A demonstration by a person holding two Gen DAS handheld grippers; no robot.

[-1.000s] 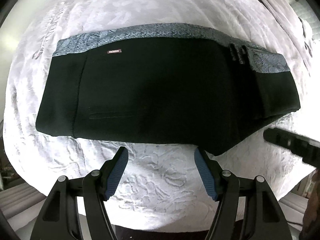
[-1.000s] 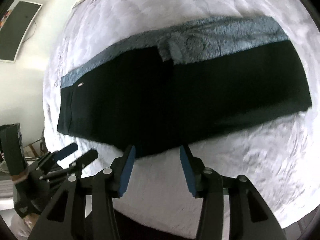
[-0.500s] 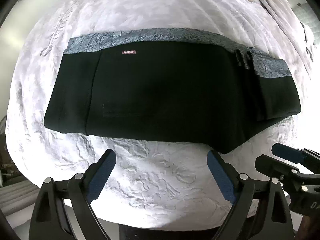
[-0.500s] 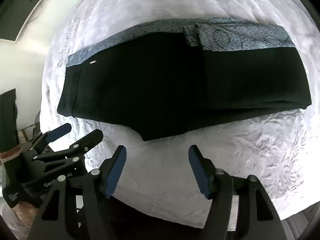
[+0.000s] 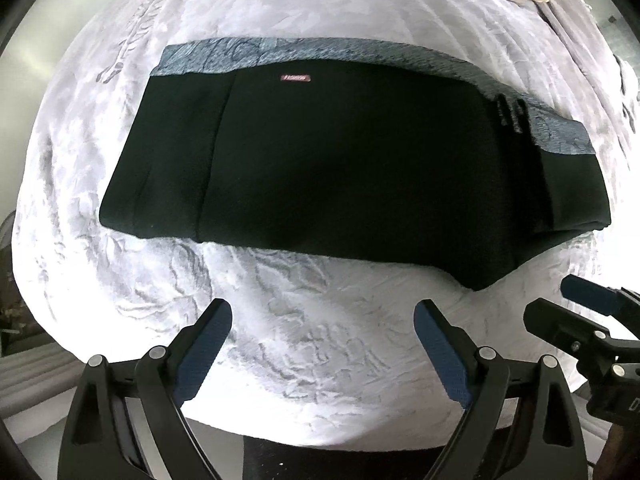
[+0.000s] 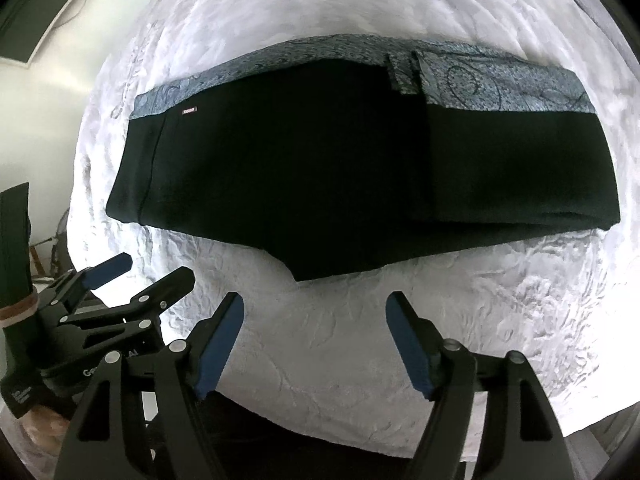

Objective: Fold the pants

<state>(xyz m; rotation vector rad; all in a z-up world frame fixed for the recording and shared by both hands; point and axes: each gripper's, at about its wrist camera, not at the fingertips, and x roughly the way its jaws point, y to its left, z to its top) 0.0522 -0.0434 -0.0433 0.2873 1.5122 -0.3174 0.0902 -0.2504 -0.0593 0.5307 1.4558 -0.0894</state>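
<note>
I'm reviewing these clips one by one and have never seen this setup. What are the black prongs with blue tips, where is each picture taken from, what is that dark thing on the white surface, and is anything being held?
No robot here: a person holds a two-finger gripper in each hand, each with a fisheye camera looking along its fingers. One view shows the left gripper from its own camera, the other the right gripper; each also glimpses the other at its edge. On the white textured bedspread lie black pants with a patterned blue-grey waistband, already folded over. Nothing is held: both grippers' jaws have just been opening, with only bedspread between them.
</note>
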